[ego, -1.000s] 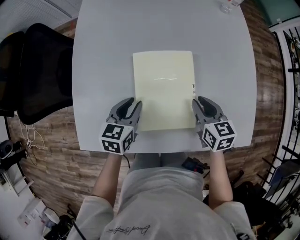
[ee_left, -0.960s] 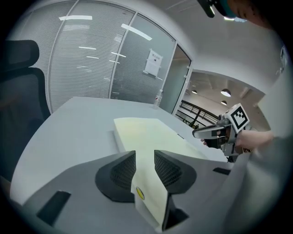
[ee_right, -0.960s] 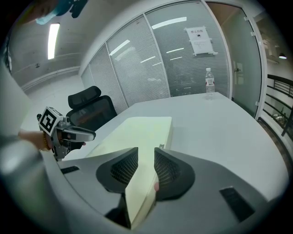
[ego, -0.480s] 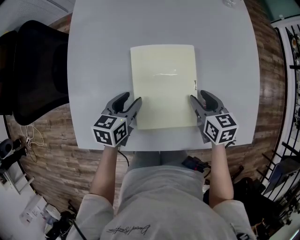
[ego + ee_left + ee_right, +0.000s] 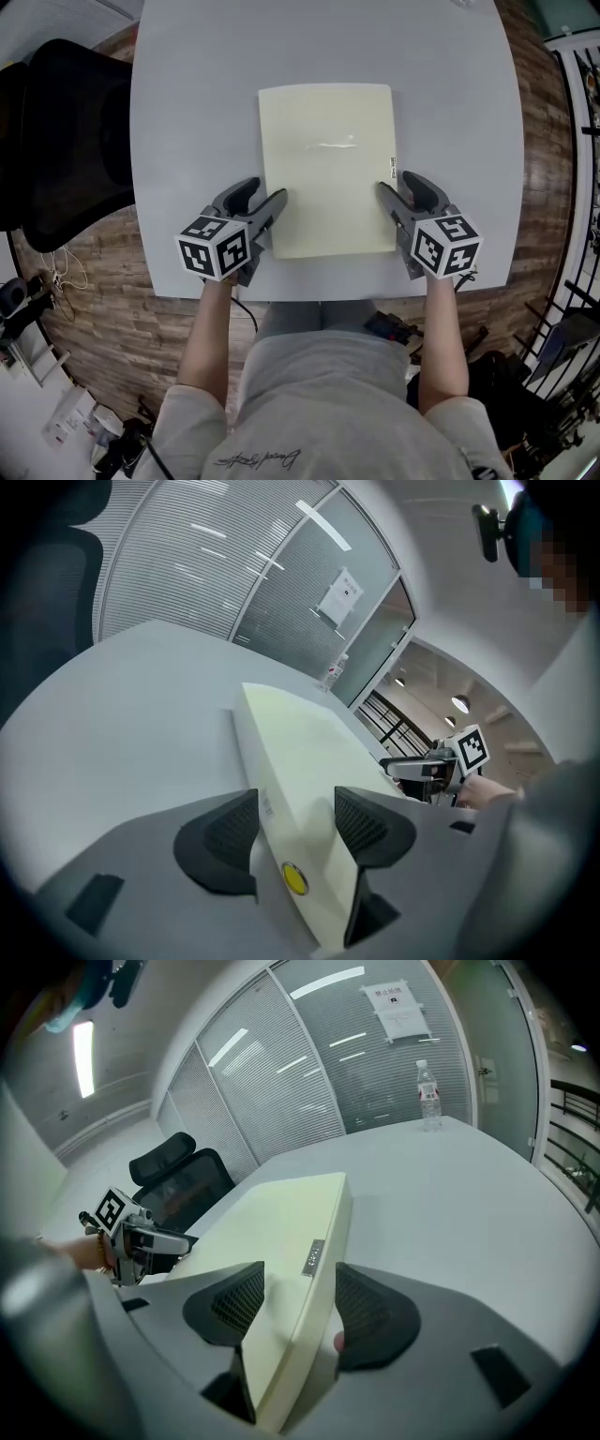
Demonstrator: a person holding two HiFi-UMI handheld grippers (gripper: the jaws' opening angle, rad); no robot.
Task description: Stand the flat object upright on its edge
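The flat object is a pale yellow slab lying flat on the grey table. My left gripper straddles its left edge near the near corner. In the left gripper view the slab runs between the jaws, which are opening, and the pads stand off it. My right gripper straddles the right edge in the same way. In the right gripper view the edge of the slab with its small label lies between the opening jaws, with gaps on both sides.
A black office chair stands left of the table. A water bottle is at the table's far end. The table's near edge is just behind both grippers. Wood floor surrounds the table, and glass walls with blinds stand beyond it.
Both grippers' jaws have spread wider around the slab's side edges. The slab still lies flat in the same place.
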